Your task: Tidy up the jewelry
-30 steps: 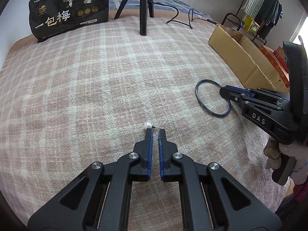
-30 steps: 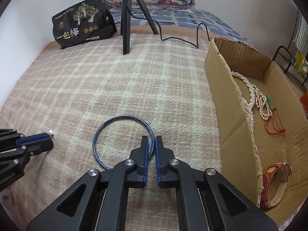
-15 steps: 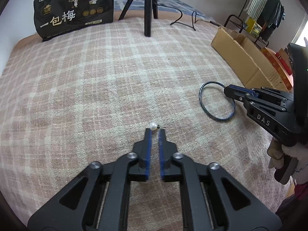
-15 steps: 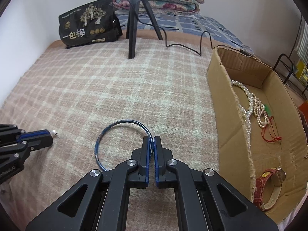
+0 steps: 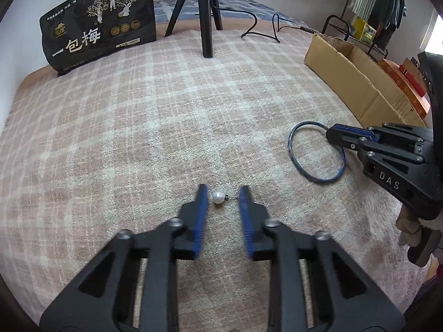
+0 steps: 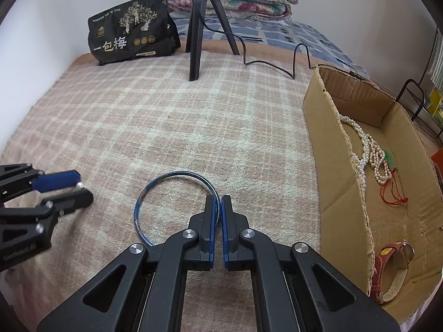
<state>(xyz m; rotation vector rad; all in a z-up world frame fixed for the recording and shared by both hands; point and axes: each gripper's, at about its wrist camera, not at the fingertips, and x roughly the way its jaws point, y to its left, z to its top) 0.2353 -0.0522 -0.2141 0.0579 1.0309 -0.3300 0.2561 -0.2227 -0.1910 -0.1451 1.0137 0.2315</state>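
Left wrist view: left gripper (image 5: pixel 222 193) low over a pink-and-cream plaid blanket (image 5: pixel 138 127) on the bed, fingers spread. Pearl earring (image 5: pixel 218 197) lies on the blanket between the two tips, nearer the left finger, its post pointing at the right finger; contact with either can't be confirmed. Off to the right, blue bangle (image 5: pixel 317 151) flat on the blanket, with the right gripper (image 5: pixel 333 134) at its far-right rim. Beyond that, a cardboard box (image 5: pixel 346 83), outer wall only. Far end: tripod (image 5: pixel 206 13), black cable (image 5: pixel 260 29), black printed bag (image 5: pixel 99 25), a clothes rack in the right corner.

Right wrist view: right gripper (image 6: pixel 218 203) fingers pressed nearly together, pinching the bangle (image 6: pixel 171 177) rim between the tips; the rest of the ring lies on the blanket (image 6: pixel 166 110) ahead-left. Left gripper (image 6: pixel 79 188) at the left edge, fingers apart, with the earring (image 6: pixel 80 185) a white speck between them. Only this view sees into the box (image 6: pixel 326 149): strap watch (image 6: pixel 393 271) in the near end, red cord (image 6: pixel 393 193) mid-box, pearl necklace (image 6: pixel 368 146) further in. Behind the tripod (image 6: pixel 198 22) and bag (image 6: pixel 130 33): folded floral quilts against the white wall.
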